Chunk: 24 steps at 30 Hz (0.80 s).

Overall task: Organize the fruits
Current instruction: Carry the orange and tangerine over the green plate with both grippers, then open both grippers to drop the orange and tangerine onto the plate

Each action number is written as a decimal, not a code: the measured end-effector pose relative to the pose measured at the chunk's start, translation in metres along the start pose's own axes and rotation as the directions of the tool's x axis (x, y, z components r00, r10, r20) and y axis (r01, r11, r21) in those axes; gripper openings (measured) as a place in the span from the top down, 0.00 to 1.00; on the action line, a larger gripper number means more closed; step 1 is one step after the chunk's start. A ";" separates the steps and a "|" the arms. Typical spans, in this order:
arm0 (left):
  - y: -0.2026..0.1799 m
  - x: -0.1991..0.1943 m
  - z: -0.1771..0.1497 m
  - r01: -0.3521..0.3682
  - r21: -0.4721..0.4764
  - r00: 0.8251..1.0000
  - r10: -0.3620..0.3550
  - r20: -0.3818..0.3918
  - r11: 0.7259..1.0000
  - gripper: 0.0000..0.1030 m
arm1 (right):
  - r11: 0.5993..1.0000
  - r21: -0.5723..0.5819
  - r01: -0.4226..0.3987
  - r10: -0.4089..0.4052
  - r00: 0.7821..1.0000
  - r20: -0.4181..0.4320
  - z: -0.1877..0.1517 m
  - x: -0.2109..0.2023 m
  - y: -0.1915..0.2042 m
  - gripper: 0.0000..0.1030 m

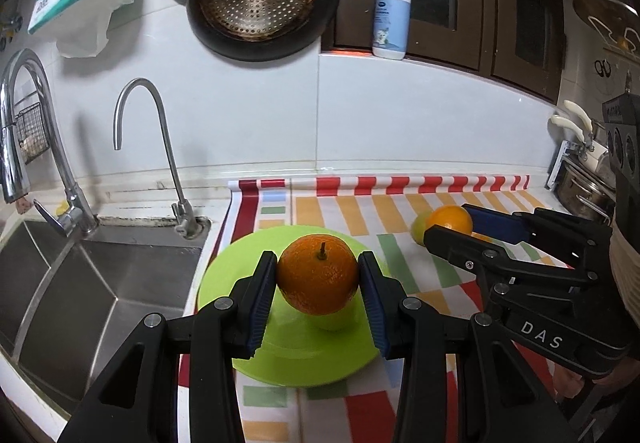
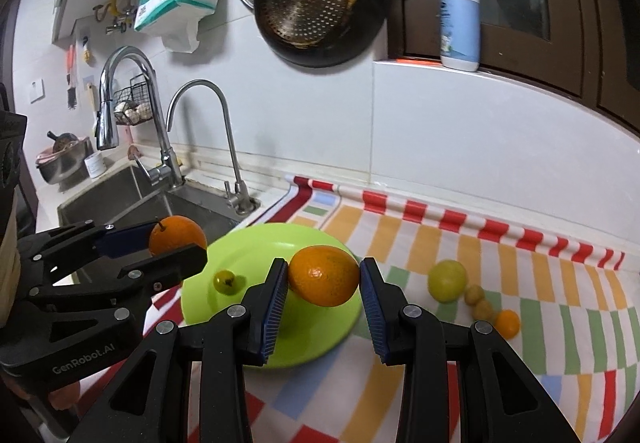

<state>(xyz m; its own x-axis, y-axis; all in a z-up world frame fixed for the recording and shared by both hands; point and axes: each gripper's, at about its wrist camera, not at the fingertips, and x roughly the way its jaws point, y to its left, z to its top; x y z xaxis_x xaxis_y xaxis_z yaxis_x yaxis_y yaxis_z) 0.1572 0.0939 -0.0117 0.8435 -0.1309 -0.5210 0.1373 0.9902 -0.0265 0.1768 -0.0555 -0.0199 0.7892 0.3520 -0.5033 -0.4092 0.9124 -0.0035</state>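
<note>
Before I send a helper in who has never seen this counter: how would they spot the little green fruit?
Find the lime-green plate on the striped cloth beside the sink. The small green fruit lies alone on the plate's sink side. It is far smaller than the yellow-green fruit out on the cloth.

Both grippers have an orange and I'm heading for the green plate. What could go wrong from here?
1. The left gripper and right gripper sit close together over the green plate; they could collide if both lower at once.
2. A small green fruit already lies on the plate; a landing orange could knock it off.
3. The plate sits beside the sink; the stemmed orange, released too early, might roll in.
</note>
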 end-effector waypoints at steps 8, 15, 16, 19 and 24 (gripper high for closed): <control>0.028 0.023 0.001 -0.007 -0.007 1.000 0.007 -0.028 1.000 0.60 | 1.000 -0.021 -0.021 0.021 0.999 -0.025 0.011 0.035 0.015 0.63; 0.050 0.049 -0.002 -0.001 -0.016 0.998 0.000 -0.061 1.000 0.60 | 0.999 -0.033 -0.031 0.029 0.998 -0.059 0.018 0.067 0.024 0.63; 0.052 0.052 -0.003 0.000 -0.018 0.998 -0.001 -0.066 1.000 0.60 | 0.999 -0.035 -0.032 0.030 0.997 -0.066 0.019 0.073 0.026 0.63; 0.061 0.065 -0.005 0.009 -0.022 0.996 -0.011 -0.087 1.000 0.60 | 0.999 -0.042 -0.035 0.031 0.996 -0.083 0.020 0.086 0.030 0.63; 0.070 0.081 -0.008 0.021 -0.023 0.993 -0.023 -0.116 1.000 0.60 | 0.998 -0.043 -0.041 0.035 0.993 -0.113 0.020 0.108 0.034 0.63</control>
<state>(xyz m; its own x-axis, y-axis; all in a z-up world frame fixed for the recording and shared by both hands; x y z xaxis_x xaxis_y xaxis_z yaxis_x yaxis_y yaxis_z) 0.2309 0.1527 -0.0631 0.7742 -0.1472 -0.6155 0.1427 0.9881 -0.0569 0.2572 0.0179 -0.0572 0.7172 0.3582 -0.5977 -0.4603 0.8875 -0.0205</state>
